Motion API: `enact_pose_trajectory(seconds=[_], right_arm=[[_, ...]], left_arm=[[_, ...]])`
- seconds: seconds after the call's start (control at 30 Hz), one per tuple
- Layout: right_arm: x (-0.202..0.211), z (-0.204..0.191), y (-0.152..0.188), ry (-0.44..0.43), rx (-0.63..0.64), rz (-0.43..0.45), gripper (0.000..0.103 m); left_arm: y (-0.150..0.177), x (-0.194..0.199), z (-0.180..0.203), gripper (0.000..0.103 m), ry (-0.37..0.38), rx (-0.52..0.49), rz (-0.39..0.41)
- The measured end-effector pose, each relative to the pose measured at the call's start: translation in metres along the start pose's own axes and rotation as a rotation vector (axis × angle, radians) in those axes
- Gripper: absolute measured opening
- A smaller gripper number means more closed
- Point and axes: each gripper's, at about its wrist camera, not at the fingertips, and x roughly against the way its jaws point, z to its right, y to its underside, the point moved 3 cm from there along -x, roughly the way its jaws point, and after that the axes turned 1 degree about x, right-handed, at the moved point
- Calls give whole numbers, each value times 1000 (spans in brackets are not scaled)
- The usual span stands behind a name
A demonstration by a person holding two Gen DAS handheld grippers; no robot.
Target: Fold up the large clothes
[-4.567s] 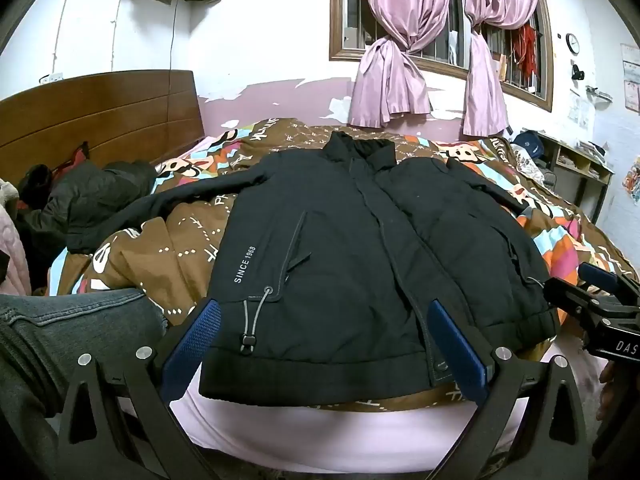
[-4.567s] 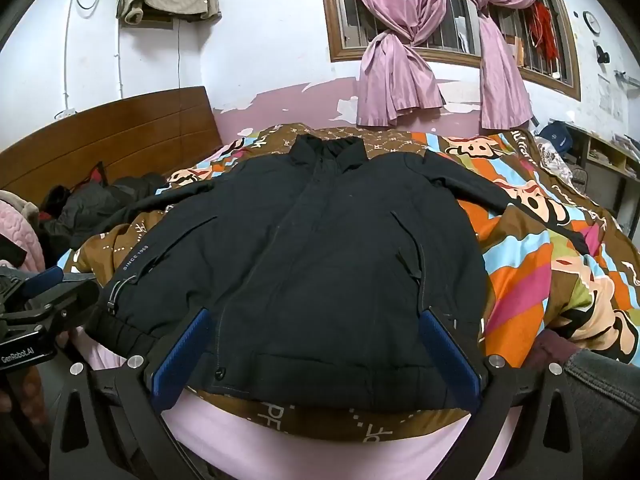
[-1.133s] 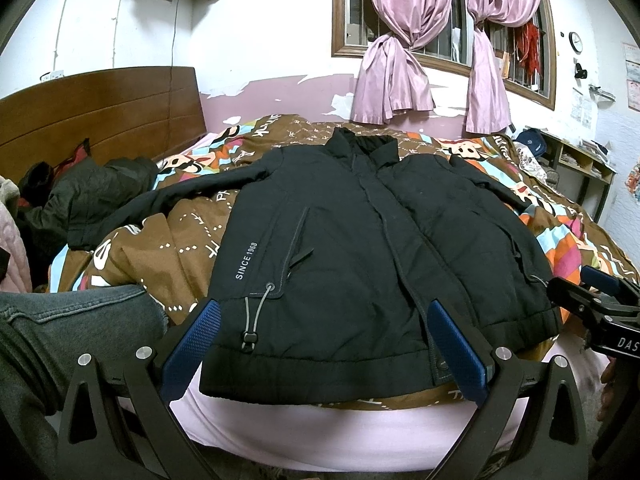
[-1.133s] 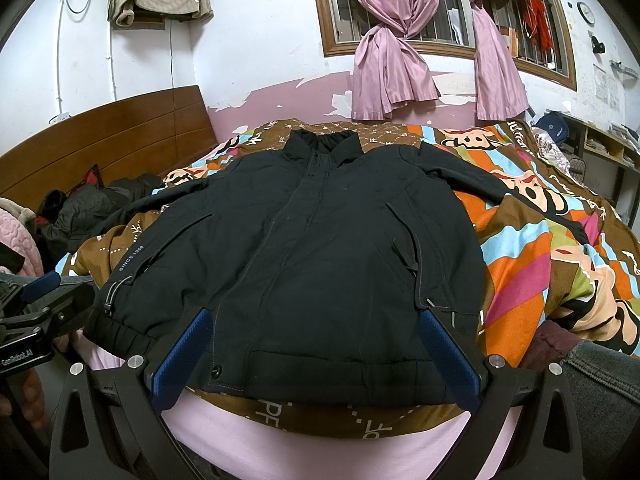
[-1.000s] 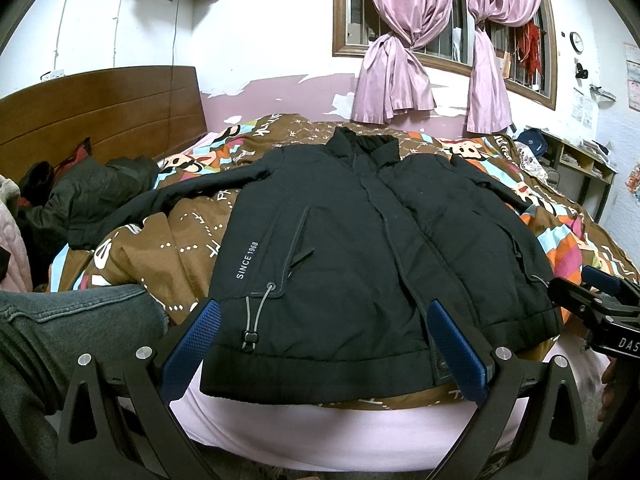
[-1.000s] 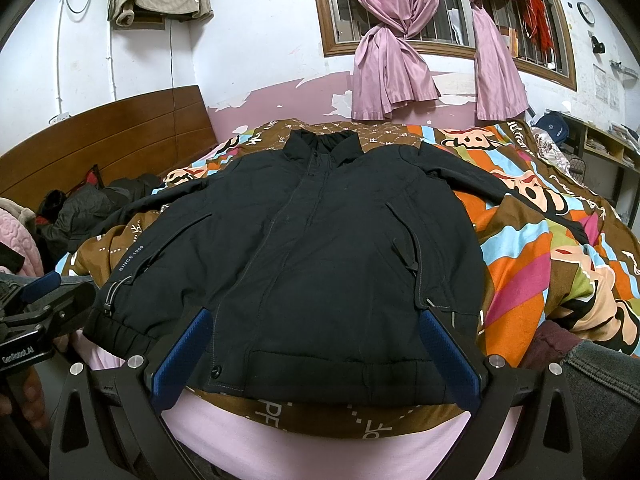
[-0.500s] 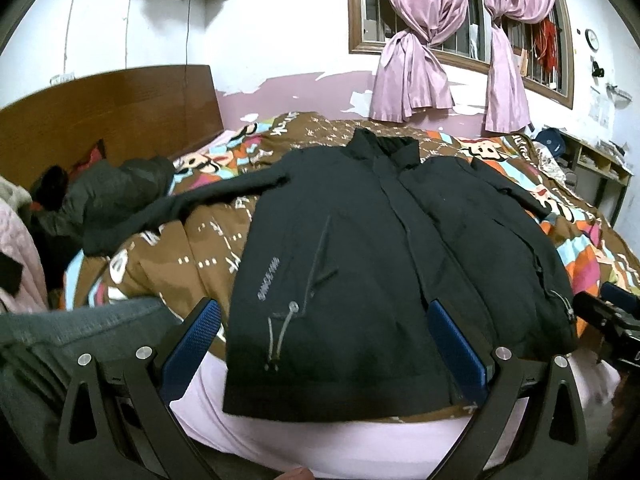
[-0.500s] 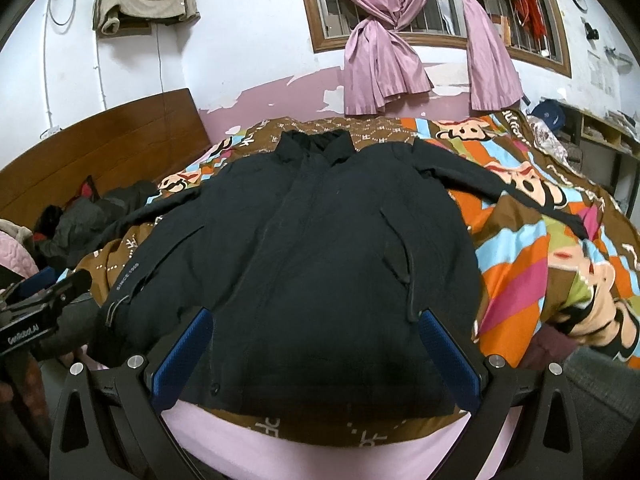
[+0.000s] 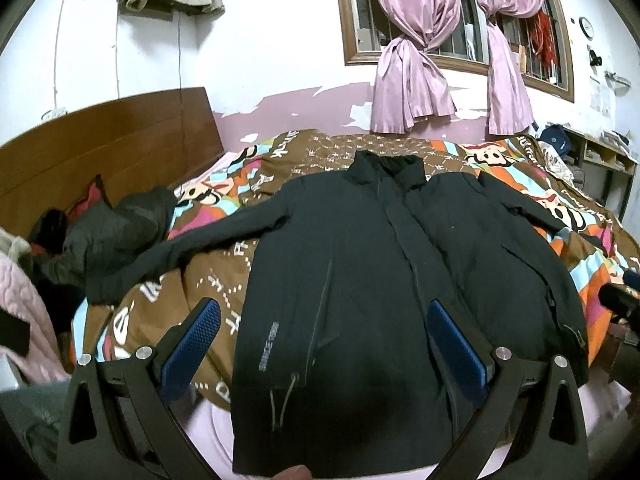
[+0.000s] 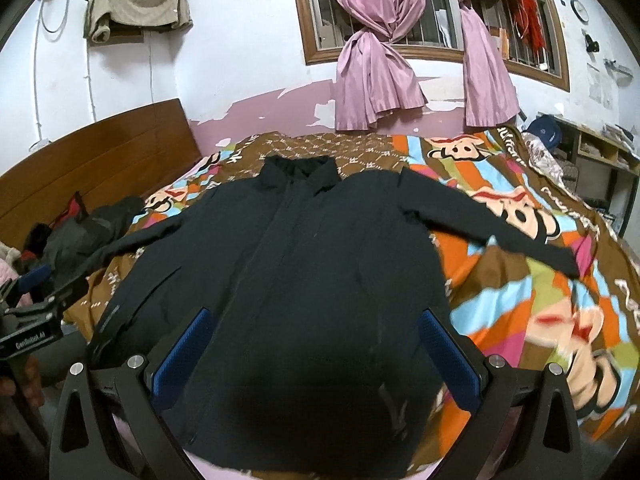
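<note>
"GenRobot.AI" on left claw [image 10: 30, 334] body

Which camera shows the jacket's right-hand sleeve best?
The right wrist view: the black jacket has its right-hand sleeve laid out in full across the cartoon-print quilt, cuff included. The left wrist view shows that sleeve foreshortened near the frame's edge, its cuff hard to make out.

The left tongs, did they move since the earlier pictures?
Yes. The left tongs went forward and up over the black jacket: its hem sits lower against their blue pads than before.
</note>
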Motion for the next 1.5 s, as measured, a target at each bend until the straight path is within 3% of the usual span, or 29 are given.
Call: enact_pose_trajectory(seconds=[0.17, 0.33, 0.47, 0.67, 0.93, 1.17, 1.33, 1.37, 1.43, 1.47, 1.5], right_arm=[[-23, 37, -34, 41, -18, -13, 103], [-58, 106, -58, 165, -86, -41, 103], [-86, 178, -65, 262, -216, -81, 103], [-117, 263, -69, 313, -395, -145, 103], [-158, 373, -44, 345, -684, -231, 103], [-182, 430, 15, 266, -1111, -284, 103], [-188, 437, 10, 280, -1063, -292, 103], [-190, 438, 8, 286, -1054, -293, 100], [-192, 441, 12, 300, -1058, -299, 84], [-195, 442, 15, 303, -1061, -312, 66], [-200, 442, 16, 294, -1065, -317, 55]], left_arm=[[-19, -23, 10, 101, -4, -48, -8], [-42, -68, 28, 101, 5, -100, -37], [-65, -102, 44, 101, 34, -100, -9], [-84, -166, 82, 101, 74, -125, -67], [-94, -241, 133, 101, 191, -140, -141], [-100, -291, 176, 101, 258, -149, -175], [-99, -324, 199, 101, 272, -139, -214], [-100, -329, 203, 101, 274, -135, -221], [-98, -340, 210, 101, 279, -128, -246], [-96, -346, 212, 101, 280, -126, -260], [-95, -350, 214, 101, 279, -127, -274]])
